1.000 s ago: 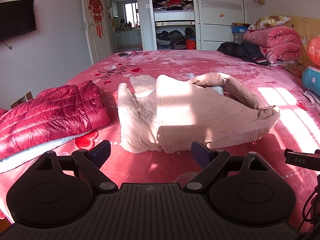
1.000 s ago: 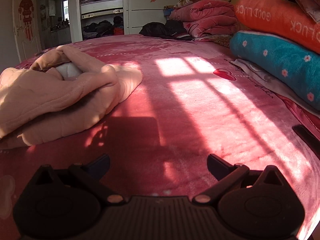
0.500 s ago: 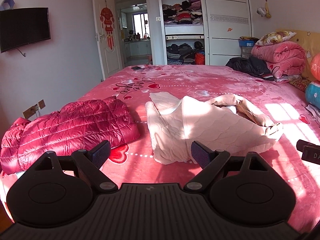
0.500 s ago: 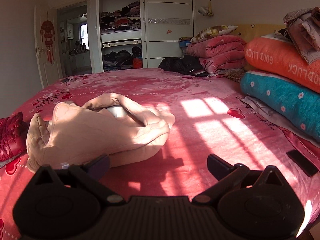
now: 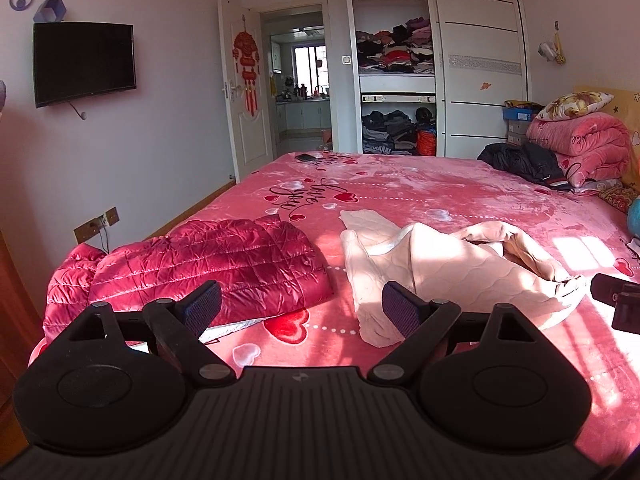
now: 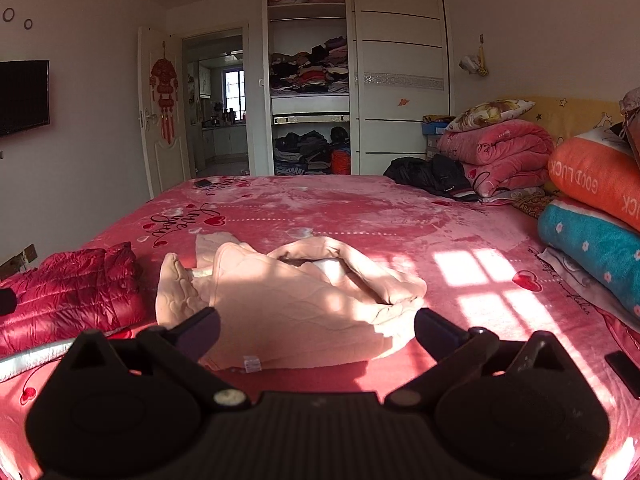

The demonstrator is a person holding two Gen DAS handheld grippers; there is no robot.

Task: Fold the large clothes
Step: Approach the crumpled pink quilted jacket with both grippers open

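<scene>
The bed (image 5: 420,184), covered in a pink fleece blanket printed with hearts and script, carries both garments. The peach quilted padded garment (image 6: 288,300) lies in a loose, partly folded heap near the middle of the bed toward its near edge, with one layer doubled over the body, a sleeve or flap trailing toward the far side, and a small white label showing at its near hem. The red quilted down jacket (image 5: 208,264) lies roughly flat along the bed's left edge, just beside the peach garment but apart from it, with a light lining showing at its near hem. The left claw (image 5: 300,306) is released, jaws spread wide and holding nothing; it hangs above the near edge of the bed, facing the gap between the two garments. The right claw (image 6: 316,330) is likewise released and empty, poised over the near edge with the peach garment centred between its jaws (a placement that gives it the better line on that hem). Judged from this layout, neither garment is finished: the peach one is bunched rather than squared, so a sensible next step is to take its near hem corners with both claws and spread it flat. Soft padding tends to slump; a shallow pinch may gather only the top layer.
</scene>
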